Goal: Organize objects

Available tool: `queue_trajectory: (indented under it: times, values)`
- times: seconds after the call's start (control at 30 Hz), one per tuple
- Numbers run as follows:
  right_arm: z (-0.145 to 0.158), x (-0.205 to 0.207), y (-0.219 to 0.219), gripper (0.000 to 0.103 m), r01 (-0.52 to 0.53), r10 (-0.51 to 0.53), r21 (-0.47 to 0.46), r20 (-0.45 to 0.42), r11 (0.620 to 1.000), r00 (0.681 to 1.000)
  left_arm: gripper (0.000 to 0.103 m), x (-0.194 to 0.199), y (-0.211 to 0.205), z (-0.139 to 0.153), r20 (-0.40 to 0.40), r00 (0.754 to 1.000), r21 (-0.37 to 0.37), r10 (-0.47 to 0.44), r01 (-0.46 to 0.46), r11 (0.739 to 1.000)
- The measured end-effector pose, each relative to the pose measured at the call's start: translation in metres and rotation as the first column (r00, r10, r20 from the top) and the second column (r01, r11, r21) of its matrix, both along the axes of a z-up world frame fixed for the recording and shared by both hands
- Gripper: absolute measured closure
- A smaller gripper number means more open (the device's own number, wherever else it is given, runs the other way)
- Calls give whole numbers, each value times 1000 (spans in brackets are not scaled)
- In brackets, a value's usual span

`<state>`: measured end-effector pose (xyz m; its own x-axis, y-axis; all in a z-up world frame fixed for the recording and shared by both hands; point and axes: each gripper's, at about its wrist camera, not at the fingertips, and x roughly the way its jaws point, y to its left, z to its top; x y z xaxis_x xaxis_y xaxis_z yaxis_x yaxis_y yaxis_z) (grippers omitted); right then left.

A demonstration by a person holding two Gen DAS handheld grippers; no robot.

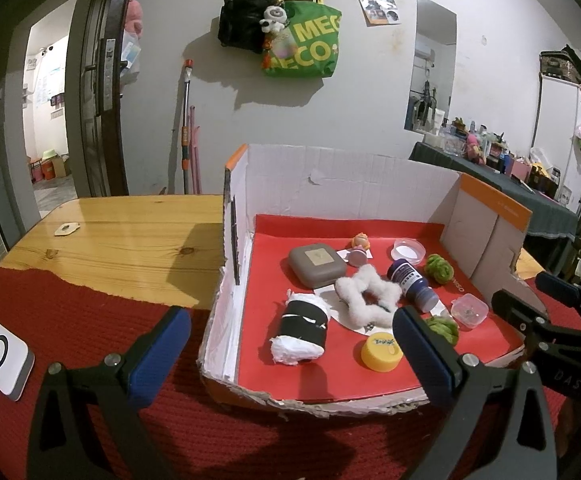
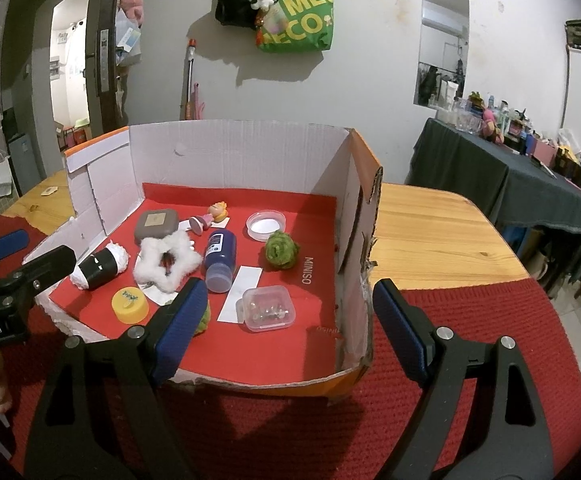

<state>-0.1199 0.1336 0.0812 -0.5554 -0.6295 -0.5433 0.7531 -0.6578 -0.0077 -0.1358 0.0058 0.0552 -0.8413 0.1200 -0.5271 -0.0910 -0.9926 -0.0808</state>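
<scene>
A cut-down cardboard box [image 1: 330,172] [image 2: 242,148] with a red floor holds a black-and-white roll [image 1: 300,328] [image 2: 100,268], a yellow lid [image 1: 382,352] [image 2: 130,305], a white star scrunchie [image 1: 364,296] [image 2: 166,264], a blue bottle [image 1: 412,284] [image 2: 220,258], a grey case [image 1: 316,265] [image 2: 156,224], a small doll [image 1: 359,248] [image 2: 208,218], green scrunchies [image 1: 439,268] [image 2: 280,250], a clear box [image 1: 468,311] [image 2: 267,308] and a round clear dish [image 1: 408,250] [image 2: 265,225]. My left gripper [image 1: 290,344] and right gripper [image 2: 284,316] are open and empty at the box's near edge.
The box stands on a red mat [image 1: 70,320] [image 2: 470,320] over a wooden table [image 1: 122,236] [image 2: 430,232]. A white device [image 1: 4,360] lies on the mat at the left. Bags hang on the wall behind [image 1: 282,24]. A cluttered dark table [image 2: 510,168] stands to the right.
</scene>
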Motion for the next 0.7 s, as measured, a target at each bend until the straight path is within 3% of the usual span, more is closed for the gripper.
queue_trajectory:
  times: [0.2, 0.4, 0.7]
  values:
    - [1, 5, 0, 18, -5, 5, 17, -11, 1000, 1000, 0, 3, -1, 3, 2, 1000, 10, 2, -2, 1000]
    - [13, 9, 8, 18, -17, 17, -5, 40, 1000, 999, 0, 14, -2, 18, 9, 1000, 31, -14, 14, 999]
    - [17, 26, 29, 18, -29, 27, 31, 79, 999, 997, 0, 39, -2, 8, 130, 991, 52, -26, 20, 998]
